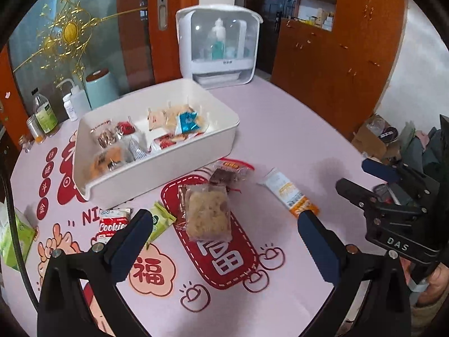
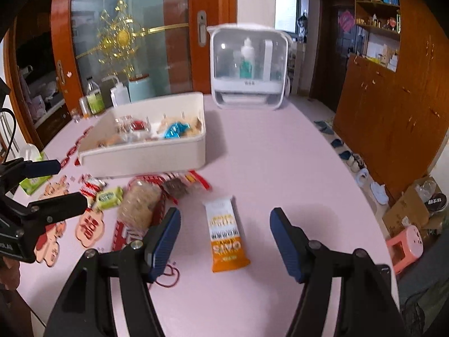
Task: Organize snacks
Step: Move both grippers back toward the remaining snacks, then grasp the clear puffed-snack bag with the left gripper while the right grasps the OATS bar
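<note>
Both grippers angled down over the pink tabletop, jaws spread, nothing in them.

Left gripper (image 1: 224, 224) hanging wide over the clear-wrapped oat cake (image 1: 208, 214), pads off it. Right gripper (image 2: 224, 238) also gaping, straddling the white-and-orange oat bar (image 2: 226, 238) lying flat, not touching. Loose snacks spread just off the white bin's (image 1: 168, 168) near wall: brown brownie pack (image 1: 224, 177), green packet (image 1: 160, 220), red Cookies pack (image 1: 112, 224). Bin itself toward the tabletop's far left edge, already part full of wrapped bits, blue foil one (image 1: 188, 120) on top. White cabinet-type box (image 1: 221, 47) at the far edge.
</note>
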A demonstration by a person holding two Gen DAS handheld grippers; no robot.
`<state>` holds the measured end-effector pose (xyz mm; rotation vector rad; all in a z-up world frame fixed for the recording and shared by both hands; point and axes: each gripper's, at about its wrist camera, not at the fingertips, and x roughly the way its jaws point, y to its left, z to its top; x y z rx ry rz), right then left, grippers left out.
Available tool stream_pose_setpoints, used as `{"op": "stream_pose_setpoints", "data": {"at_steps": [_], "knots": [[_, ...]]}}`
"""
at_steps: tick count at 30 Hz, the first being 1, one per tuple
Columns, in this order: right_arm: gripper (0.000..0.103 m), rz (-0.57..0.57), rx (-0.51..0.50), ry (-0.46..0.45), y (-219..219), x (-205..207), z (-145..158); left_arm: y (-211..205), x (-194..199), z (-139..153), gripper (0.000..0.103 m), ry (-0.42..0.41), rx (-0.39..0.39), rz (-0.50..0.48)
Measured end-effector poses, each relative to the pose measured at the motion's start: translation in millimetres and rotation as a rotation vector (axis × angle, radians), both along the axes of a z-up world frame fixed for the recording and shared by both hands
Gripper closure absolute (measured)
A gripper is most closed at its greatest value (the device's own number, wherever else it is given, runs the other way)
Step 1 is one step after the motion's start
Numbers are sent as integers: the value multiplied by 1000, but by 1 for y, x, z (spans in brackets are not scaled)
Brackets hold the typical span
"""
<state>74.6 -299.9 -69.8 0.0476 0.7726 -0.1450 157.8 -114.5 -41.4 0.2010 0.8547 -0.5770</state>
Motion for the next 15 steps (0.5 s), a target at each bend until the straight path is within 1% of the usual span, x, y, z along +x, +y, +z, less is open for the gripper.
{"op": "stream_pose_setpoints", "data": {"at_steps": [3,7,8,9,12,15], "knots": [[36,1,7,46,-2,8,-28,-6,8,-26,0,18,10,17],[36,0,24,106,-7,20,-58,-13,22,-61,1,29,58,57],[36,0,34,117,-8,23,-65,-14,27,-69,1,43,60,71],[36,1,41,127,-10,26,-71,-15,34,-78,1,75,51,82],[36,4,30,142,-10,35,-86,-14,53,-101,1,152,34,135],[36,2,51,159,-15,43,-98,-16,64,-114,1,175,44,171]]}}
